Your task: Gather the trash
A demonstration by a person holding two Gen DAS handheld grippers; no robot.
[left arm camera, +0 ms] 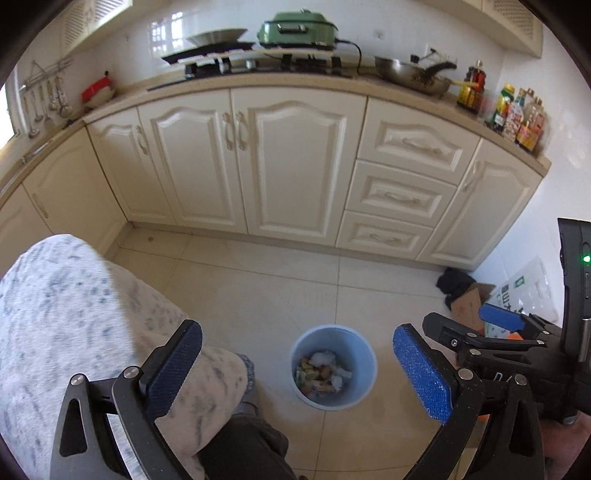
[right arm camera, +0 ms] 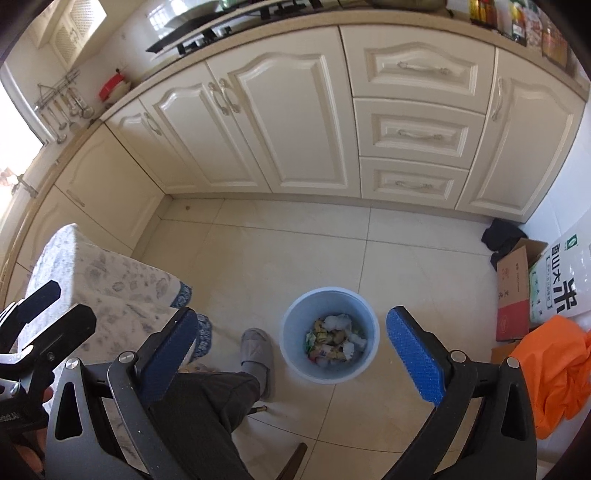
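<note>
A: Start at the left. What does each camera catch there?

B: Both show a patterned tablecloth (left arm camera: 74, 325) draped at the left, and both grippers hang above the floor (left arm camera: 258, 280). The left gripper (left arm camera: 295, 369) has its jaws spread wide with nothing between them; the right gripper (right arm camera: 291, 354) is the same, spread and holding nothing.

A: And the bin?

B: The blue trash bin (left arm camera: 333, 367) stands on the tiles in front of the cream cabinets (left arm camera: 258, 162), framed between the fingers in both views. Crumpled wrappers and white paper (right arm camera: 334, 339) lie at its bottom.

A: What does one view give that the other doesn't?

B: The left wrist view takes in the countertop: a green electric cooker (left arm camera: 297, 29), a steel wok (left arm camera: 412, 75) and sauce bottles (left arm camera: 517, 114) at the right. The right wrist view cuts most of that off, but shows a grey slipper (right arm camera: 256, 354) just beside the bin, a dark trouser leg (right arm camera: 207, 410), and an orange bag (right arm camera: 554, 373) at the far right.

A: Any writing?

B: A white sack (right arm camera: 565, 291) beside a cardboard box (right arm camera: 515, 291) carries large Chinese characters under a green emblem; the smaller print and the box's marks are too small to read.
</note>
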